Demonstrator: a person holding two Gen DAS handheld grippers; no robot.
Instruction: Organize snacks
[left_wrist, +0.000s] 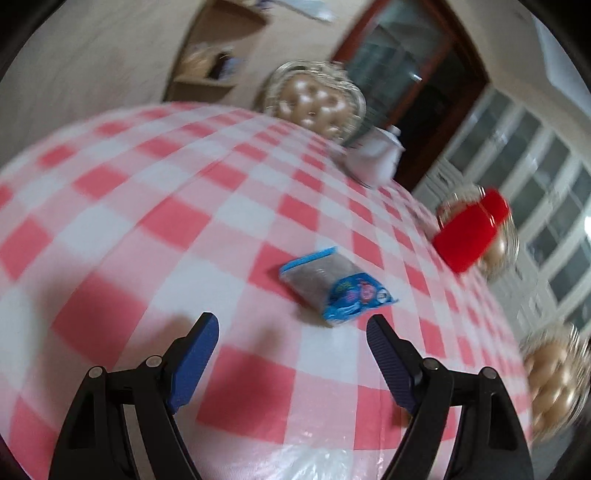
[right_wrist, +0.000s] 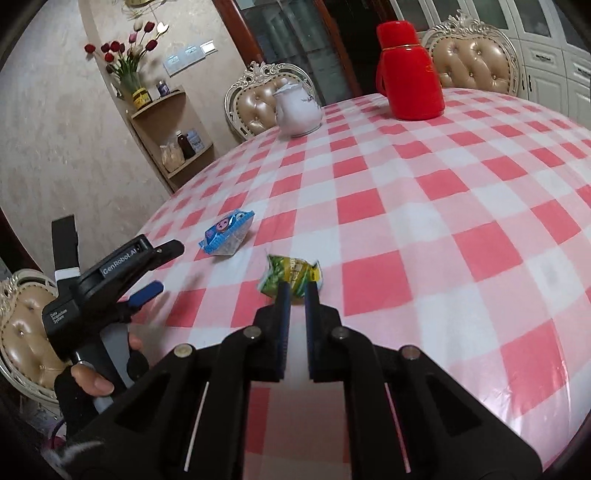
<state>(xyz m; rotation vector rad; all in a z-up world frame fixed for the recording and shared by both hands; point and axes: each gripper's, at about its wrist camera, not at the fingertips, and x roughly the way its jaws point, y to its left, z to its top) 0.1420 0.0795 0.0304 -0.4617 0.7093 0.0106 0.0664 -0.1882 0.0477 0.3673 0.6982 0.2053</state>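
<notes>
My right tool (right_wrist: 296, 291) is clenched on the green snack packet (right_wrist: 291, 275), just below the middle of the right wrist view, the packet pinched at its near edge between the two blue pads. Whether it is clear of the checked desk (right_wrist: 443, 206) I cannot tell. The blue snack packet (right_wrist: 227, 239) lies on the desk up and to the left of it, apart from it.

In the left wrist view, which is blurred, that blue snack packet (left_wrist: 334, 282) sits just above centre, right beyond my left tool (left_wrist: 291, 328), whose jaws are spread wide with nothing between them.

A white teapot (right_wrist: 297, 110) and a red thermos (right_wrist: 408, 70) stand far back on the desk, before padded chairs (right_wrist: 472, 61).
</notes>
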